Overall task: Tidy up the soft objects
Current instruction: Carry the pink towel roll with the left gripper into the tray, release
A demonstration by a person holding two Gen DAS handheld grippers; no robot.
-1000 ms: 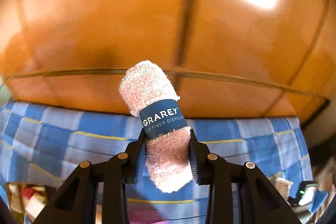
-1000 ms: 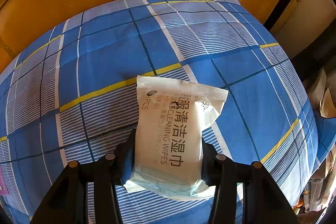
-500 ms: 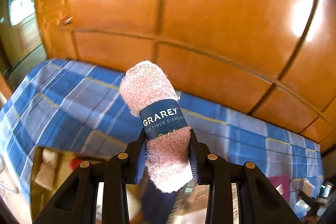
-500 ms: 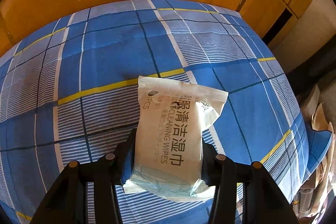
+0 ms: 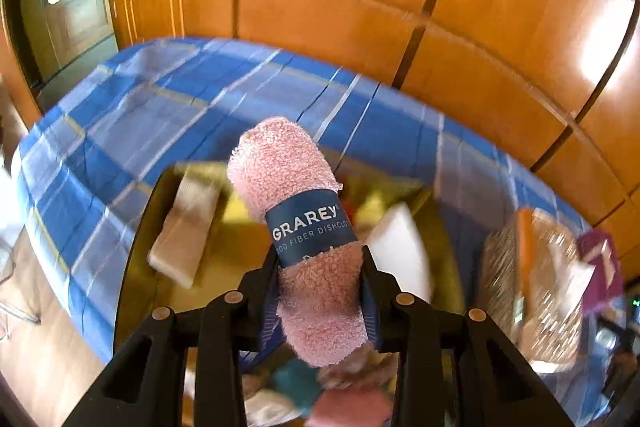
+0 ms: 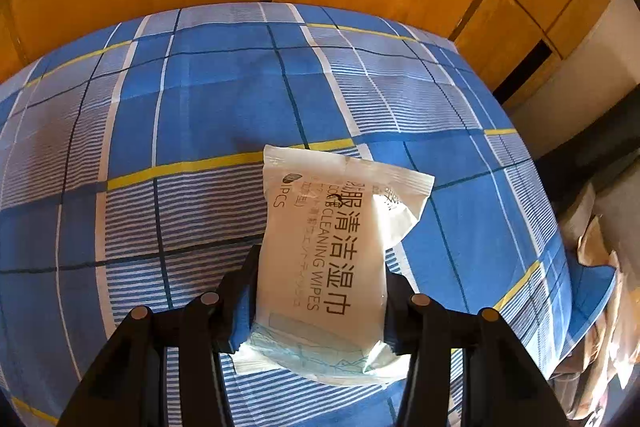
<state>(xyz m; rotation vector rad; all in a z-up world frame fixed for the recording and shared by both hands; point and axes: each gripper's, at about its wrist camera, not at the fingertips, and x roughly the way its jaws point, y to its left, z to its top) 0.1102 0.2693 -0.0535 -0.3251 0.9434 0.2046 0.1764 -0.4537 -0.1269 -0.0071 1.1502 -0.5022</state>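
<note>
The left hand-held gripper [image 5: 322, 283] is clenched on a rolled pink dishcloth [image 5: 298, 211] with a navy paper band printed "GRAREY"; the roll sticks up and forward between the two black fingers. Below and behind it sits a yellow-lined bin [image 5: 140, 227] with a dark rim, holding a beige folded cloth [image 5: 186, 227], a white sponge-like block [image 5: 400, 247] and, lower down, blurred teal, pink and white soft items. To the right of the bin stands a woven basket [image 5: 532, 291] with an orange-edged item inside, and a maroon packet [image 5: 600, 263] lies just beyond it. Motion blur smears this whole view.

The right hand-held gripper [image 6: 320, 287] grasps a white pack of cleaning wipes [image 6: 336, 247] by its long sides, held over an open stretch of bedding.

The surface is a bed covered in a blue plaid sheet [image 6: 200, 99] with white and yellow stripes. Glossy orange wooden wardrobe panels [image 5: 480, 27] rise behind it.

Only the left view shows the bin, the basket and a doorway [image 5: 76, 7] at far left. Only the right view shows the bed's right edge, a pale wall [image 6: 592, 67] and crumpled paper bags [image 6: 596, 239] beside the bed.
</note>
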